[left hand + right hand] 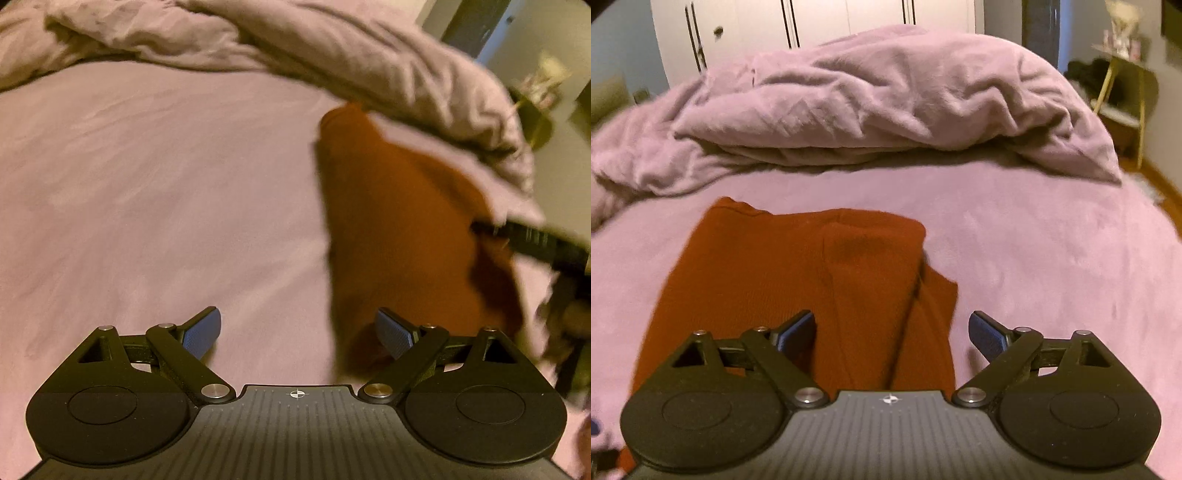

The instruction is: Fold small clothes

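A rust-red garment [798, 280] lies on the pink bed sheet [1052, 266], partly folded with a doubled strip along its right side. My right gripper [892, 332] is open just above its near edge, with cloth between and under the fingers. In the left wrist view the same garment [399, 229] lies to the right, blurred. My left gripper [299, 332] is open and empty over the sheet [147, 206], its right finger at the garment's edge. The other gripper [535, 240] shows as a dark blurred shape at the garment's far right side.
A rumpled lilac duvet [886, 103] is heaped across the far side of the bed. White wardrobe doors [812, 18] stand behind it. A small gold-legged side table [1123, 85] stands at the right, off the bed, over a wooden floor.
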Demonstrator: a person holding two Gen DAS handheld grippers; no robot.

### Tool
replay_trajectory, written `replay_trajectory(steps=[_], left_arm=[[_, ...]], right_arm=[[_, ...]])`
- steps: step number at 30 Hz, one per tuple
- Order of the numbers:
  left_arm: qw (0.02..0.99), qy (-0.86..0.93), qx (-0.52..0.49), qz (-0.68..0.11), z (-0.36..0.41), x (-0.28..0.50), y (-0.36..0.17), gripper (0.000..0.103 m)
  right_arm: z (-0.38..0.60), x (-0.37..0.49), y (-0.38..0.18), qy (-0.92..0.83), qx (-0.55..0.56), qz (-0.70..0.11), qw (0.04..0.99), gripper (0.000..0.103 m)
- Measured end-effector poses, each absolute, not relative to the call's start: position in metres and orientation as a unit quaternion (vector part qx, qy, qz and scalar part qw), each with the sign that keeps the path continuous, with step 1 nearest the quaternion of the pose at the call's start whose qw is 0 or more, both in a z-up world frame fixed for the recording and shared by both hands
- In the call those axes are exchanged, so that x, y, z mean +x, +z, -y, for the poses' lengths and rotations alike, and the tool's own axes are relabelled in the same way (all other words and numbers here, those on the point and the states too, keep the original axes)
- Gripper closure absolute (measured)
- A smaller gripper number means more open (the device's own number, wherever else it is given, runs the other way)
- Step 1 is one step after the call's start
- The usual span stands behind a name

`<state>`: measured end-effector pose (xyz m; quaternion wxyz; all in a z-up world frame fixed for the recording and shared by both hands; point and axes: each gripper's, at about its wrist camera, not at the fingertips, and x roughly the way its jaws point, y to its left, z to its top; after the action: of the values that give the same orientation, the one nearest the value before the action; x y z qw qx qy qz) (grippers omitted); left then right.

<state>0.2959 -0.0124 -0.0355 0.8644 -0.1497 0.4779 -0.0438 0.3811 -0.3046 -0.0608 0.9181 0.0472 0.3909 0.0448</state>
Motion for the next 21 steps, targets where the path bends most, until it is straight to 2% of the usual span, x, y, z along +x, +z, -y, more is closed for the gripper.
replay_trajectory(steps=[5, 10, 13, 16, 17, 18, 20, 21], left_arm=[[0.841, -0.108, -0.246, -0.47, 0.003, 0.339, -0.045, 0.009], [0.804, -0.146, -0.295, -0.495, 0.011, 0.37, -0.075, 0.018], [0.786, -0.15, -0.326, -0.504, 0.014, 0.381, -0.092, 0.021], [0.784, -0.157, -0.337, -0.498, 0.018, 0.386, -0.102, 0.03], [0.787, -0.159, -0.334, -0.494, 0.02, 0.386, -0.101, 0.033], [0.79, -0.159, -0.33, -0.492, 0.02, 0.382, -0.099, 0.036], [0.794, -0.162, -0.329, -0.485, 0.019, 0.379, -0.096, 0.043], [0.796, -0.162, -0.331, -0.481, 0.017, 0.377, -0.095, 0.044]], right_arm=[[0.346, 0.372, -0.063, 0.089, 0.136, -0.405, 0.9, 0.018], [0.372, 0.383, -0.084, 0.128, 0.233, -0.445, 0.855, 0.018], [0.374, 0.384, -0.092, 0.155, 0.254, -0.448, 0.843, 0.018], [0.371, 0.387, -0.097, 0.176, 0.272, -0.446, 0.835, 0.018], [0.369, 0.387, -0.098, 0.179, 0.273, -0.444, 0.834, 0.024], [0.366, 0.388, -0.1, 0.179, 0.271, -0.444, 0.835, 0.036], [0.36, 0.389, -0.103, 0.177, 0.268, -0.445, 0.836, 0.048], [0.358, 0.389, -0.103, 0.179, 0.273, -0.444, 0.834, 0.058]])
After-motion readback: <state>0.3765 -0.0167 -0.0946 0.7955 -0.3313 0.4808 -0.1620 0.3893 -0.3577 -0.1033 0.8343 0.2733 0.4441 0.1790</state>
